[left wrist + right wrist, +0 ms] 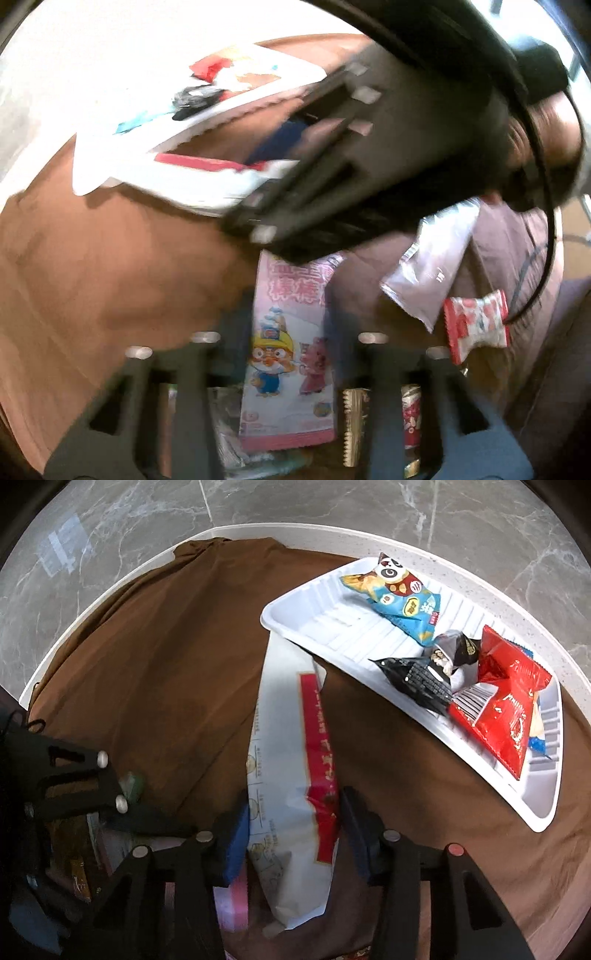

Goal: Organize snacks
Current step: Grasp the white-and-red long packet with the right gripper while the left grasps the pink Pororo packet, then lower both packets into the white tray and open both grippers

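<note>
My left gripper (291, 325) is shut on a pink cartoon snack packet (290, 365) and holds it over the brown cloth. My right gripper (293, 819) is shut on a long white and red snack bag (291, 775), whose far end lies under the rim of a white tray (332, 627). The tray holds a blue panda packet (399, 598), a black packet (424, 675) and a red packet (506, 701). In the left wrist view the right gripper (266, 210) crosses above, in front of the tray (122, 122).
A brown cloth (166, 646) covers the round white table (491, 590). A clear packet (436, 258) and a red and white candy (476, 325) lie at the right. Several more snacks lie under the left gripper (354, 424). Marble floor shows beyond the table.
</note>
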The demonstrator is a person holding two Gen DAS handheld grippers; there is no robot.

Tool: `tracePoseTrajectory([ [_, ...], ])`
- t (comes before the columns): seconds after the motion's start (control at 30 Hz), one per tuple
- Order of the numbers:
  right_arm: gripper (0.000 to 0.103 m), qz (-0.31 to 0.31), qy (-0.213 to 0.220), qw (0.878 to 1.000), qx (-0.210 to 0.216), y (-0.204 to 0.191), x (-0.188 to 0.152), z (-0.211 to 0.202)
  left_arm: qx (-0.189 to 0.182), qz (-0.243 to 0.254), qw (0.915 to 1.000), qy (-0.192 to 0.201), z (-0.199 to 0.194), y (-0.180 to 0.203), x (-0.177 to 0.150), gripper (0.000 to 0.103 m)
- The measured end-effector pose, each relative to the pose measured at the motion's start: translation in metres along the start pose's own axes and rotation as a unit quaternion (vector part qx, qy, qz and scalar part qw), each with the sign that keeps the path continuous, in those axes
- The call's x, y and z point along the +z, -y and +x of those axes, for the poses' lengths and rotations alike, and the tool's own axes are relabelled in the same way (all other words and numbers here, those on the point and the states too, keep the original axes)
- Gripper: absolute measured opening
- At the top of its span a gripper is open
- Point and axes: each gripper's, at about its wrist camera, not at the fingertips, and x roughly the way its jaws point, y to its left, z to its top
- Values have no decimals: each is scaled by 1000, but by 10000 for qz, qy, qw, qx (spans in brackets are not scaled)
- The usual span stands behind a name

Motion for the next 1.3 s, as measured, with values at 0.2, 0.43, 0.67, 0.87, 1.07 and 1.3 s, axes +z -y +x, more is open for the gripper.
tracePoseTrajectory([
  [0.2, 41, 200, 25, 9996, 216, 2, -4, -8, -296, -172, 9994, -33, -6, -11, -5, 23],
  [0.43, 41, 553, 200, 9966, 570, 15, -15, -32, -607, -749, 9952, 188, -29, -30, -11, 23],
  [0.67, 41, 970, 410, 9905, 887, 25, -23, -55, -769, -1142, 9891, 514, -56, -50, -11, 23],
  [0.87, 41, 1448, 674, 9816, 1049, 42, -23, -73, -852, -1430, 9833, 735, -67, -77, 13, 23],
  [1.07, 41, 1952, 930, 9692, 1178, 66, -14, -83, -864, -1741, 9764, 938, -70, -108, 34, 23],
  [1.3, 41, 2354, 1153, 9571, 1233, 96, 9, -82, -807, -1872, 9729, 1091, -68, -140, 66, 23],
])
